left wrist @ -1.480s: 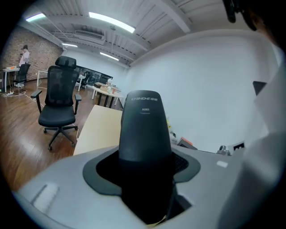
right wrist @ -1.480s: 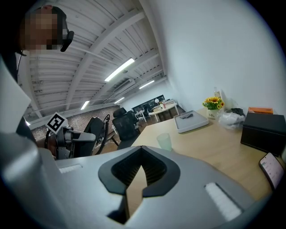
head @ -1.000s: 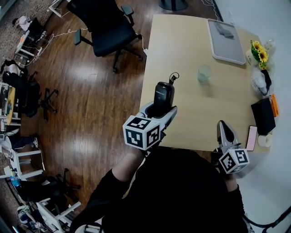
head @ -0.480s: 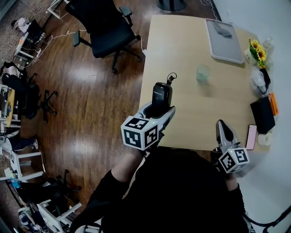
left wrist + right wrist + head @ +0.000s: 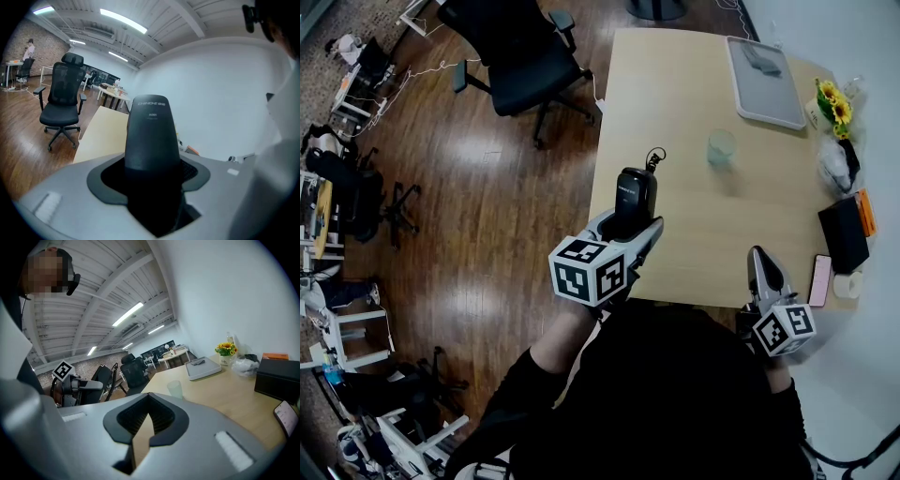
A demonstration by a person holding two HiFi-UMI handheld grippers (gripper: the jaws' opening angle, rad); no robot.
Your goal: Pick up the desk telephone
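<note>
Black plastic, the phone [image 5: 635,199] sits clamped in the left claw [image 5: 628,230], its rounded upper end poking out past the claw tips. In the left gripper view the phone [image 5: 152,136] fills the space between the two grey jaws of the left claw [image 5: 151,180], which press on it from both sides. A curly cord [image 5: 656,159] loops off its far end. Seen from above, the phone is over the left near edge of the table [image 5: 675,94]; I cannot tell whether any part of it touches the wood.

The right claw [image 5: 761,258] is at the near edge of the table, well apart from the phone. In its own view the right claw [image 5: 147,416] has its jaws drawn together with nothing between them, only a sliver of table showing through.

Further out on the pale wood stand a clear cup [image 5: 721,148], a grey tray [image 5: 764,84] at the far end, yellow flowers [image 5: 834,103] by the wall, and a black box [image 5: 842,236] with a mobile [image 5: 818,281] just beside it. A black chair [image 5: 520,56] stands on the dark wooden floor [image 5: 487,187] to the left.
</note>
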